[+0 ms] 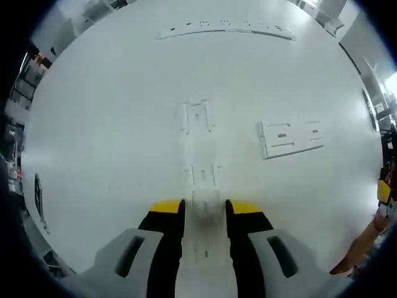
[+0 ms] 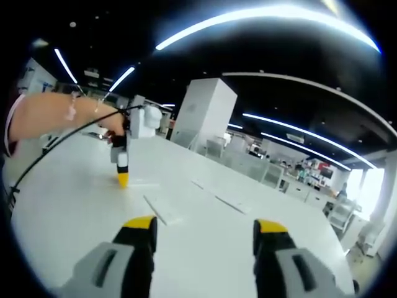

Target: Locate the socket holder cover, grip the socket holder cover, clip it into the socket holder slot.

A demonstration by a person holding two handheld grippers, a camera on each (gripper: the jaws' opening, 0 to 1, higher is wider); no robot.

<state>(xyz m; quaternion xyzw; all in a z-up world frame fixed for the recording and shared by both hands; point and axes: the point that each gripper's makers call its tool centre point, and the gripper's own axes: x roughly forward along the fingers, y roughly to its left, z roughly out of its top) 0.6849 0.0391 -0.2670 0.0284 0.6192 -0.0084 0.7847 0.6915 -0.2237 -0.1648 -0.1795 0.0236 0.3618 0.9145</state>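
Note:
A long white socket holder strip (image 1: 197,124) lies on the white table (image 1: 111,124) and runs back between my left gripper's jaws. My left gripper (image 1: 205,210) is shut on the near end of the strip, a yellow-tipped jaw on each side. A shorter white rectangular part (image 1: 290,138), perhaps the cover, lies flat to the right of it. In the right gripper view the left gripper (image 2: 122,179) points down with its tips on the table, held by a person's hand (image 2: 62,115). My right gripper (image 2: 205,226) hovers above the table, open with nothing in it.
Another long white strip (image 1: 223,28) lies near the table's far edge. In the right gripper view two thin white strips (image 2: 162,211) (image 2: 232,203) lie on the table ahead. A cable (image 2: 56,149) trails from the left gripper. Office furniture stands beyond the table.

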